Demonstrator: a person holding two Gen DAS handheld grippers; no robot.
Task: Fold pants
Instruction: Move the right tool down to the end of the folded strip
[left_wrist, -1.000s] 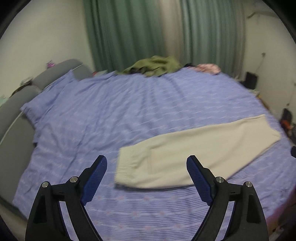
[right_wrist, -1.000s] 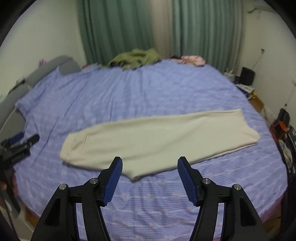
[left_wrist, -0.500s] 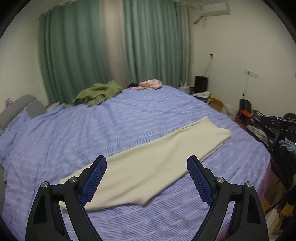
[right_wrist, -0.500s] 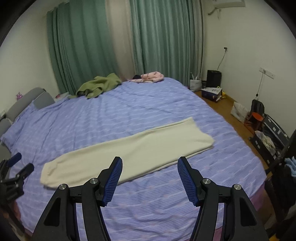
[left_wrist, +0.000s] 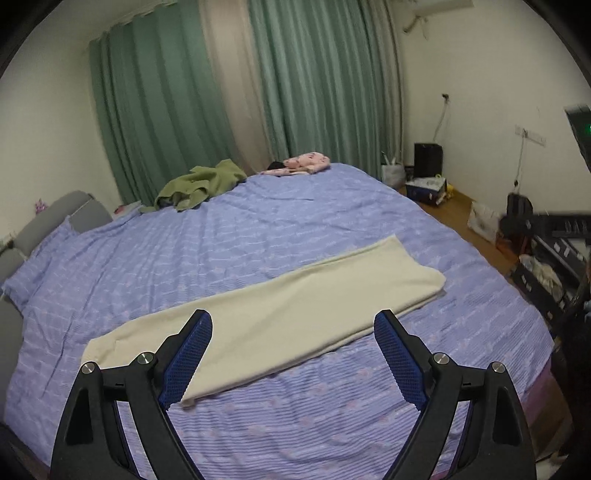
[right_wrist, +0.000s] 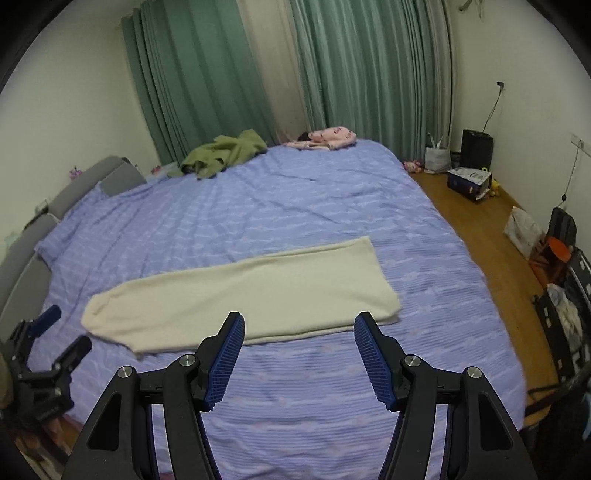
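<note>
- Long cream fleece pants, folded lengthwise, lie flat across the lilac striped bedsheet.
- Left gripper hovers above them, fingers spread, empty.
- Right gripper likewise, parted, holding nothing.

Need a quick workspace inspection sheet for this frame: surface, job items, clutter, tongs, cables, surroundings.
Surface: bed with purple striped cover, lightly wrinkled.
Job's things: cream pants lie flat, in one long strip, apart from both tongs.
Clutter: green garment and pink garment at the bed's far edge.
Grippers: left tongs open, empty; right tongs open, empty; both above the bed's near edge.
Cables: one cord hangs from a wall socket.
Surroundings: green curtains; box, bags and racks on the wood floor.
</note>
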